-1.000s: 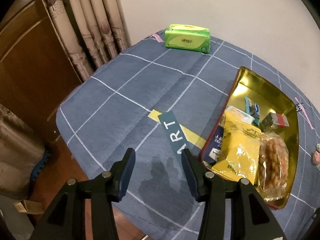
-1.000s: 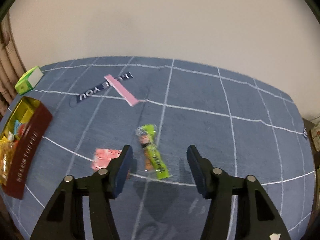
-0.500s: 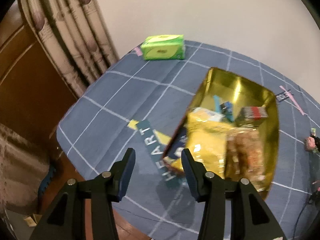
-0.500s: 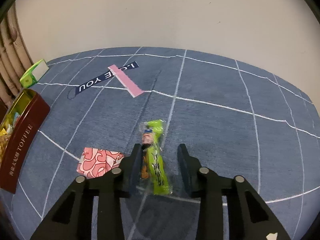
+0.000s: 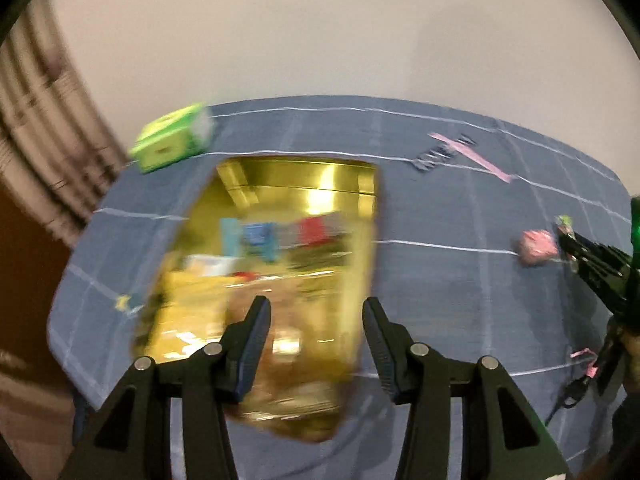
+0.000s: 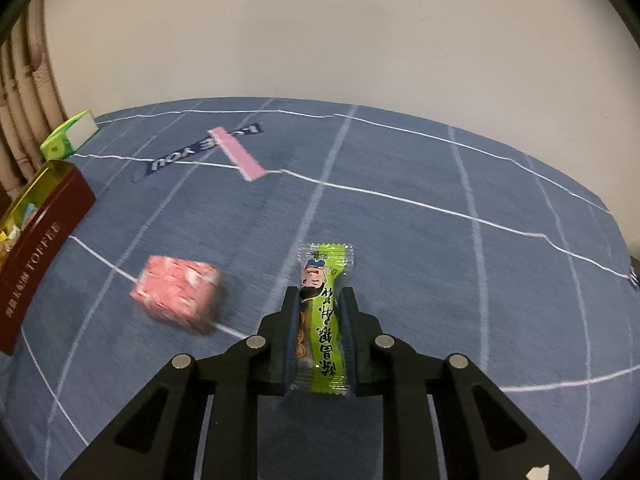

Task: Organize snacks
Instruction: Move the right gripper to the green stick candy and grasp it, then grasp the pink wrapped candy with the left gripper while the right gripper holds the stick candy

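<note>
In the right wrist view my right gripper [image 6: 320, 294] is closing its jaws on a green snack bar [image 6: 325, 320], and the pads press both its sides. A pink snack packet [image 6: 176, 298] lies on the blue cloth just left of it. The dark red tin [image 6: 44, 236], gold inside, sits at the far left with several snacks in it. In the blurred left wrist view my left gripper [image 5: 315, 302] hangs open over the tin [image 5: 296, 176] with nothing between its fingers. My right gripper [image 5: 570, 240] shows at the right edge beside the pink packet [image 5: 538, 248].
A green tissue pack [image 6: 68, 136] stands at the table's far left corner beside a curtain [image 5: 36, 128]. The blue checked cloth [image 6: 400, 208] has a pink strip [image 6: 238, 154] printed on it. A pale wall runs behind the table. The table's left edge drops off near the tin.
My right gripper sank onto the green bar and shut on it. The pink packet was nudged. My left gripper swung right, from the bare cloth to above the tin.
</note>
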Demonstrator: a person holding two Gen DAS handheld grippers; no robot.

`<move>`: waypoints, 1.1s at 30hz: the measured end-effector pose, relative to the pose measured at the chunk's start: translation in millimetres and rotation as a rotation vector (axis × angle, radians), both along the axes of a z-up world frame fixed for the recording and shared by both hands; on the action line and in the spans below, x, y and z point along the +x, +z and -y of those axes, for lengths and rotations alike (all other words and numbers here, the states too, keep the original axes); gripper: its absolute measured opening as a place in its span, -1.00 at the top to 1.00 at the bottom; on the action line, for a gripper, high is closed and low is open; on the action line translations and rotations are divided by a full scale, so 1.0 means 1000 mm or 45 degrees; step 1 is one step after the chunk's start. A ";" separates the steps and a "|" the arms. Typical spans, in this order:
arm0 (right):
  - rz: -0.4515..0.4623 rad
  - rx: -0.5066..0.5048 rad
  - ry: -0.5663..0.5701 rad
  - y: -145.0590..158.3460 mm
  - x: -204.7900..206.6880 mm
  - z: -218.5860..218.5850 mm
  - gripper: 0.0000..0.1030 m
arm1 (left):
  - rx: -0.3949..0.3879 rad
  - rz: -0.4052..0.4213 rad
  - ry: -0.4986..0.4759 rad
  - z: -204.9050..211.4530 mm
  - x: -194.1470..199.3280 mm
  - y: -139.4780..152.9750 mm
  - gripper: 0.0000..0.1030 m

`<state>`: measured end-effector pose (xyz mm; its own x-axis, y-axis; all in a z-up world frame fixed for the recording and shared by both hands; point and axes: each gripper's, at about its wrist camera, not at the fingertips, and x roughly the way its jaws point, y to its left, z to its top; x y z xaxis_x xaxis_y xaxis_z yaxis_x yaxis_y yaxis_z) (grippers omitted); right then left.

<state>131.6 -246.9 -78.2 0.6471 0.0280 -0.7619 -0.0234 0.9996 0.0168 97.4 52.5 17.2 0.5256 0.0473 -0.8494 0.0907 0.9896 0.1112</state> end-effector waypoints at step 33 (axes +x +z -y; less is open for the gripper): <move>-0.010 0.031 -0.158 -0.001 -0.025 0.065 0.64 | -0.219 -0.183 -0.340 0.186 0.036 -0.047 -0.25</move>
<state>106.6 -311.8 -79.3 0.6408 -0.0339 -0.7669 0.1010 0.9941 0.0405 133.2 -133.7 -29.4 0.3750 -0.2258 -0.8991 0.3513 0.9322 -0.0876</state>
